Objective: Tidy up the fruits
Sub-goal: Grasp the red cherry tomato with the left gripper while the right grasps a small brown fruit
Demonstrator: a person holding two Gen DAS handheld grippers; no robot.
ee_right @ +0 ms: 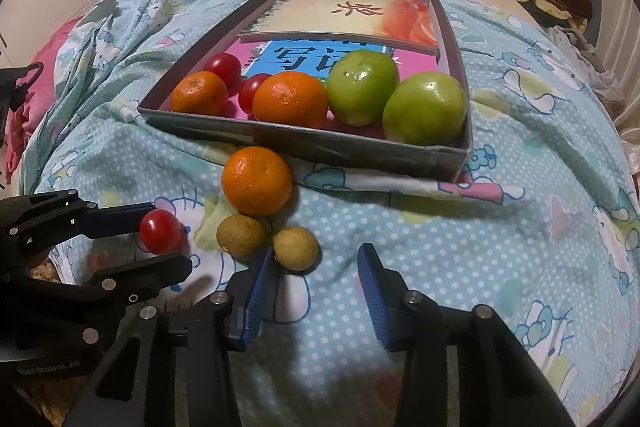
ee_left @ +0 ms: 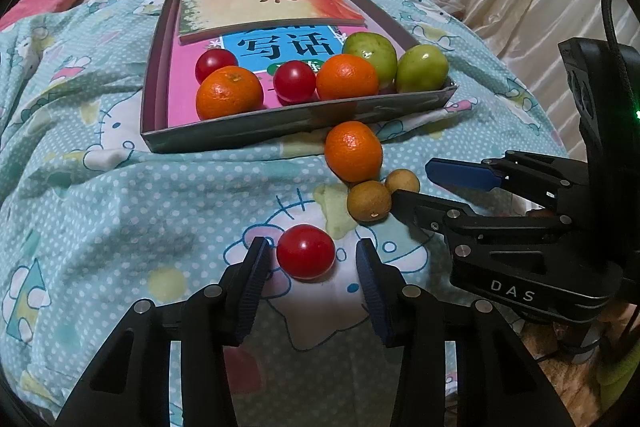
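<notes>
The left gripper [ee_left: 308, 259] has its jaws spread around 1 red tomato [ee_left: 306, 251], the pads not quite touching it. Further right, the right gripper [ee_right: 316, 267] stands spread too, a brown longan [ee_right: 296, 248] just inside its left pad, untouched on the blanket [ee_right: 460, 251].

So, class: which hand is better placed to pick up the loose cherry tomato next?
Left. The left tool already straddles the cherry tomato, its blue pads on either side. The right tool sits by a small brown fruit instead.
</notes>
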